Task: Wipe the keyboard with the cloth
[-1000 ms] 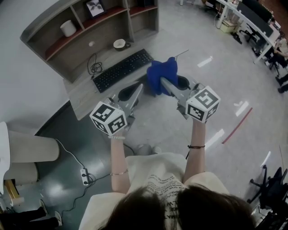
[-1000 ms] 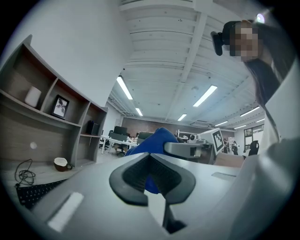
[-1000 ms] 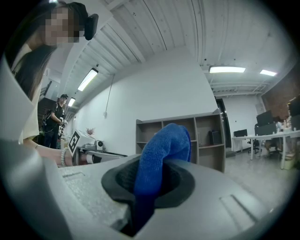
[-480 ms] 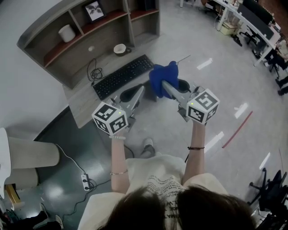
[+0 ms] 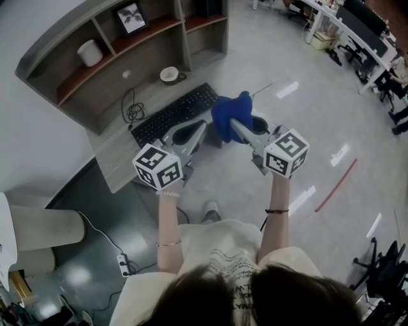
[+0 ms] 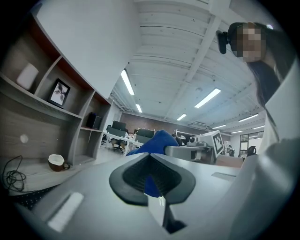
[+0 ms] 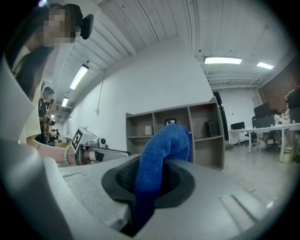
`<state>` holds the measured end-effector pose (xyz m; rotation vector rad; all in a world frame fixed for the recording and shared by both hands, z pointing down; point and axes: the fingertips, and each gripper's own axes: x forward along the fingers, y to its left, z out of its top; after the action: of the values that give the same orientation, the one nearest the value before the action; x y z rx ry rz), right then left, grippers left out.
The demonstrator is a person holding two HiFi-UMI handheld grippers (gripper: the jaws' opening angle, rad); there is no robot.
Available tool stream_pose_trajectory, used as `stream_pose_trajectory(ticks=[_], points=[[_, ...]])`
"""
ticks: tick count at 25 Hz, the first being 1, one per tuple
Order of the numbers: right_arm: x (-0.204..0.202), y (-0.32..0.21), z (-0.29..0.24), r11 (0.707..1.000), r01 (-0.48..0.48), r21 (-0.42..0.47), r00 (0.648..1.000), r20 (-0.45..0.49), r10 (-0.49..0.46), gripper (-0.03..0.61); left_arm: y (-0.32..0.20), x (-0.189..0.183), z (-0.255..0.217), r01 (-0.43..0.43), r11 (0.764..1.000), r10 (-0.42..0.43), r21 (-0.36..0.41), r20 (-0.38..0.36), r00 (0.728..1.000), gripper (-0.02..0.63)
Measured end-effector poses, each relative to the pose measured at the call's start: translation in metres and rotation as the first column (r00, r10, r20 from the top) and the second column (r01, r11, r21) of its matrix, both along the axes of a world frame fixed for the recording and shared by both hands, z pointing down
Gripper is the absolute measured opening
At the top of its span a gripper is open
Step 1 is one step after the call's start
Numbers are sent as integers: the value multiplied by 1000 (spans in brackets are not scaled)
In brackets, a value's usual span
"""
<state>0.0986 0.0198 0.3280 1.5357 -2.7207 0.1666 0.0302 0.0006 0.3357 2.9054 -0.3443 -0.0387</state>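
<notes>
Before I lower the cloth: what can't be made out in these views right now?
Black keyboard, head view: part of its near edge lies behind the left gripper; dirt on the keys is too small to see.
Keyboard, gripper views: left shows a dark sliver past the gripper's body; right shows none.
Blue cloth: its lower end is buried between the shut jaws of the right gripper, right gripper view.

Cup (image 5: 169, 74), cable (image 5: 132, 104) on desk (image 5: 118, 155); framed pic (image 5: 131, 15) on shelf (image 5: 155, 26).
</notes>
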Motion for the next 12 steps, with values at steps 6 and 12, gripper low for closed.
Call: stream_pose_trajectory(ticks=[6,12], points=[[-1,-21,9,1000,-7,-14,1000,10,7,52,-20,1,10,-13,1000,13,-14,15,1000,-12],[-3,-35,19,999,-19,-26,1000,20,19,52,-35,-2,19,-17,1000,17,-23,24,1000,-12]])
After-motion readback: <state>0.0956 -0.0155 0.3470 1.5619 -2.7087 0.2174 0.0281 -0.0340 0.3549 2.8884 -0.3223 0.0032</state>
